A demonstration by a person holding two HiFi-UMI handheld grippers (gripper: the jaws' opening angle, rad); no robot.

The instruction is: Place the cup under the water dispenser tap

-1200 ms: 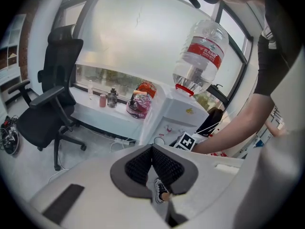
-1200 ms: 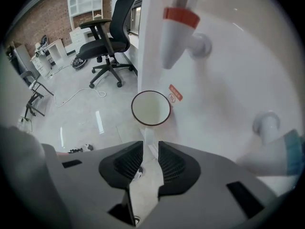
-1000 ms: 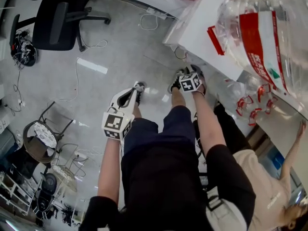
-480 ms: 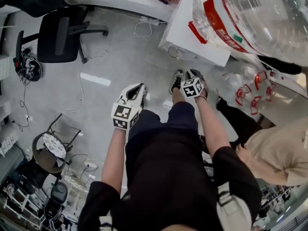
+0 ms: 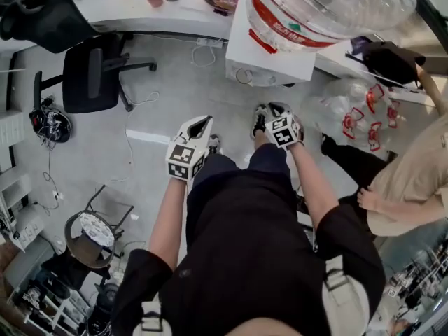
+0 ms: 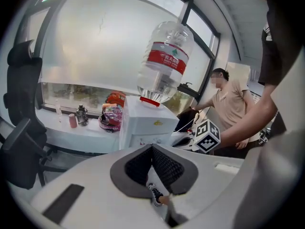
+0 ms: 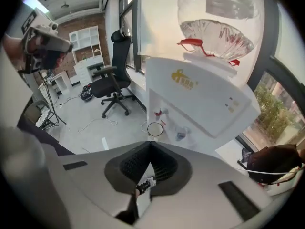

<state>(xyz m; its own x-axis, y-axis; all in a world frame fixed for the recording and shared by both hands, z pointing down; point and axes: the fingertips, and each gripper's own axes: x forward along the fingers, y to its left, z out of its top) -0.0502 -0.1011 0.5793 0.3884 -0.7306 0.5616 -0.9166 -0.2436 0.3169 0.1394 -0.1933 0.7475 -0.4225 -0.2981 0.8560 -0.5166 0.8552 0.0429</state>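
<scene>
A clear cup [image 7: 155, 129] with a dark rim stands at the white water dispenser [image 7: 200, 99], just below its red tap [image 7: 158, 113]. A big inverted water bottle [image 5: 329, 2] tops the dispenser [image 5: 269, 47]. My right gripper [image 7: 150, 143] hangs in the air, back from the cup and aimed down at it. Its jaws have just been closing and are shut with nothing between them. My left gripper [image 6: 152, 147] is also shut and empty, held beside the right one [image 5: 269, 108]. In the head view both hang over the floor, the left gripper [image 5: 204, 120] further from the dispenser.
A black office chair [image 5: 91, 72] stands on the floor to the left, with cables [image 5: 133, 128] lying near it. Another person in a beige shirt [image 5: 413, 180] stands at the right. A black bag [image 5: 392, 61] and empty bottles [image 5: 357, 114] lie beside the dispenser. Small items sit on the ledge [image 6: 81, 128].
Both grippers have risen and drawn a little closer together. The head view has swung, bringing the dispenser and bottle to the top middle and more of the ledge into sight.
</scene>
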